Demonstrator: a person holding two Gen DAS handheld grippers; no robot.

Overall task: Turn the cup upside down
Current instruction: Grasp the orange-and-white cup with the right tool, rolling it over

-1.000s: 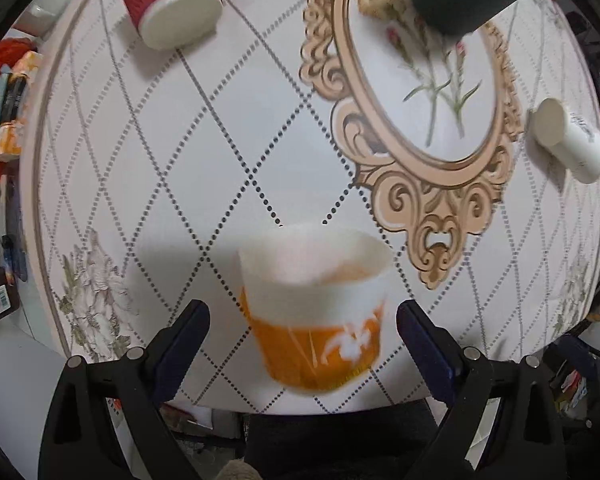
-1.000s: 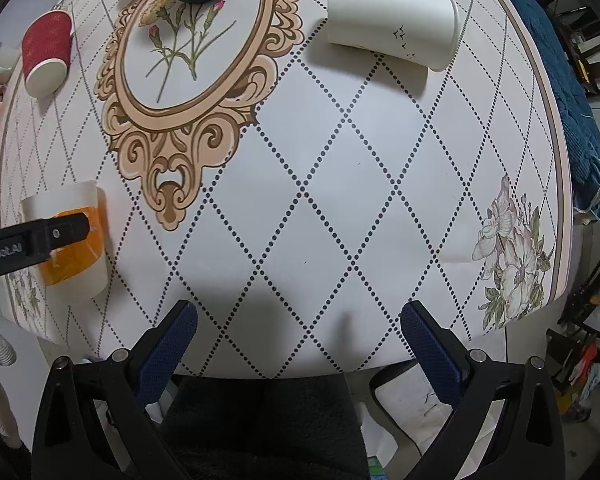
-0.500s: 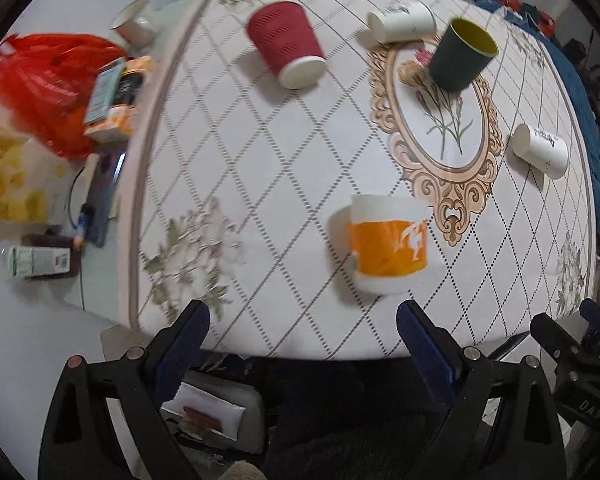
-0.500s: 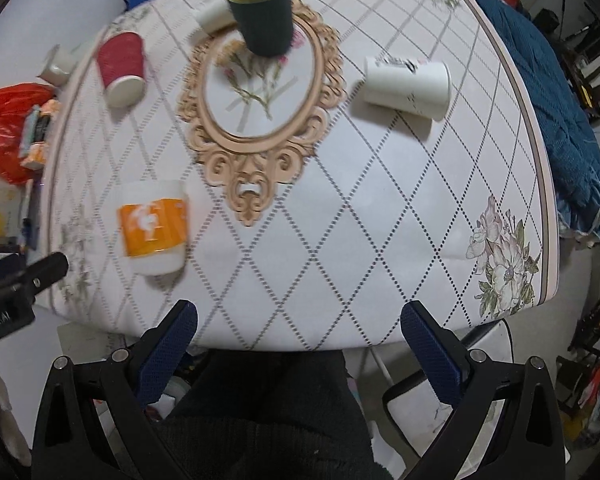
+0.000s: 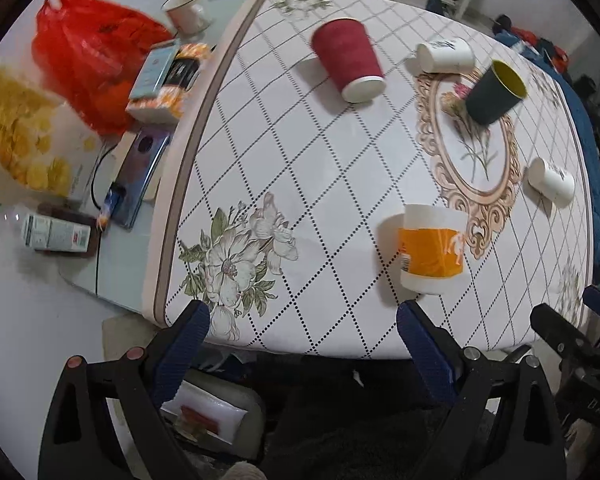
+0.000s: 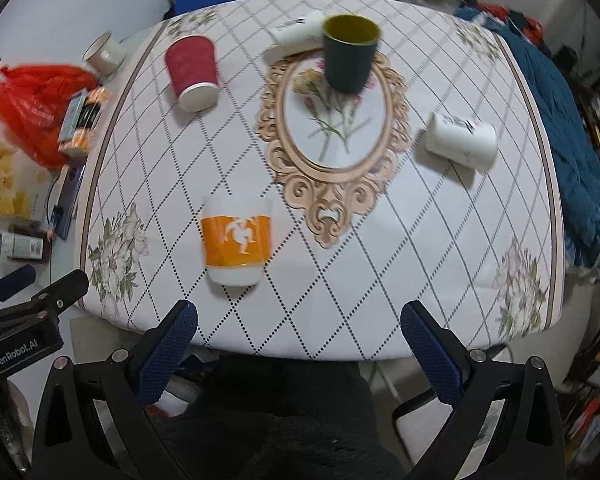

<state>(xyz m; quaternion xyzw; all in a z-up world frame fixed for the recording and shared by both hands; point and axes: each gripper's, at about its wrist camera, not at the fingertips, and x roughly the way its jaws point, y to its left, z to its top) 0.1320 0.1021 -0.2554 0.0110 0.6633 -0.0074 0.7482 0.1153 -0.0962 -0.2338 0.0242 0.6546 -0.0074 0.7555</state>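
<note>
A second ago my left claw (image 5: 302, 316) sat close around the orange cup (image 5: 430, 252). Now it has pulled back off the near edge of the worktop (image 6: 380, 260), released, with nothing between its fingers, and the cup stands alone near that edge, just left of the scrolled oval print. No open mouth shows at the cup's top in either view, so I judge it is resting mouth down and the flip is done, though the fisheye leaves some doubt. Off the cloth at far left lie one red bag (image 6: 32, 100), a few boxes, a bottle lying flat and one small mug (image 6: 104, 54). On the cloth I count five cups: one red cup (image 6: 192, 68) at the back left, the one orange cup in front, one dark green cup (image 6: 350, 56) upright with its mouth open at the top of the oval, and two white cups, one (image 6: 296, 32) just behind the green one and one (image 6: 460, 146) on its side to the right. My right claw (image 6: 298, 314) hangs released over the near edge, well apart from every cup.
</note>
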